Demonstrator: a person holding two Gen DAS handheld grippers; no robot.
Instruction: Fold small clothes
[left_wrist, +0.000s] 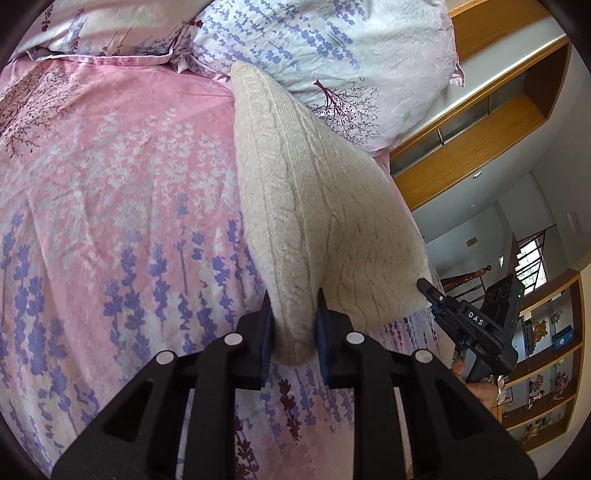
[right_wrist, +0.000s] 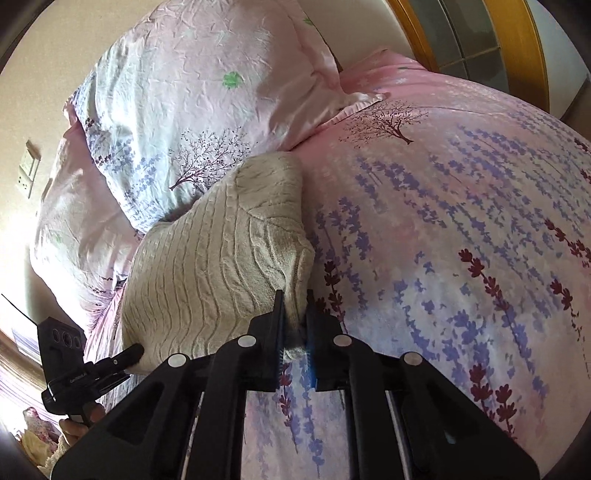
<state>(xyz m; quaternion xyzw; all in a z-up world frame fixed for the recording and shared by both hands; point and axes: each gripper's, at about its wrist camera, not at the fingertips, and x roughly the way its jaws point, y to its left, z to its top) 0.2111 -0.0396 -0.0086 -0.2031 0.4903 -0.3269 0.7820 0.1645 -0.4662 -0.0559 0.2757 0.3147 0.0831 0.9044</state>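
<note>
A cream cable-knit garment (left_wrist: 314, 192) lies on the pink flowered bedspread (left_wrist: 110, 184), its far end against a pillow. My left gripper (left_wrist: 293, 295) is shut on the garment's near corner, with the knit bunched between the pads. The right gripper (left_wrist: 424, 284) pinches the neighbouring near corner at the bed's right side. In the right wrist view my right gripper (right_wrist: 295, 295) is shut on a thin fold of the same garment (right_wrist: 207, 258). There the left gripper (right_wrist: 136, 349) holds the other corner at lower left, and the near edge is raised between both grippers.
Two flowered pillows (left_wrist: 325, 55) (right_wrist: 184, 110) lie at the head of the bed behind the garment. Wooden shelves (left_wrist: 546, 369) with ornaments stand past the bed's right edge. A person's hand (left_wrist: 476, 384) holds the right gripper. Open bedspread (right_wrist: 461, 240) stretches to the right.
</note>
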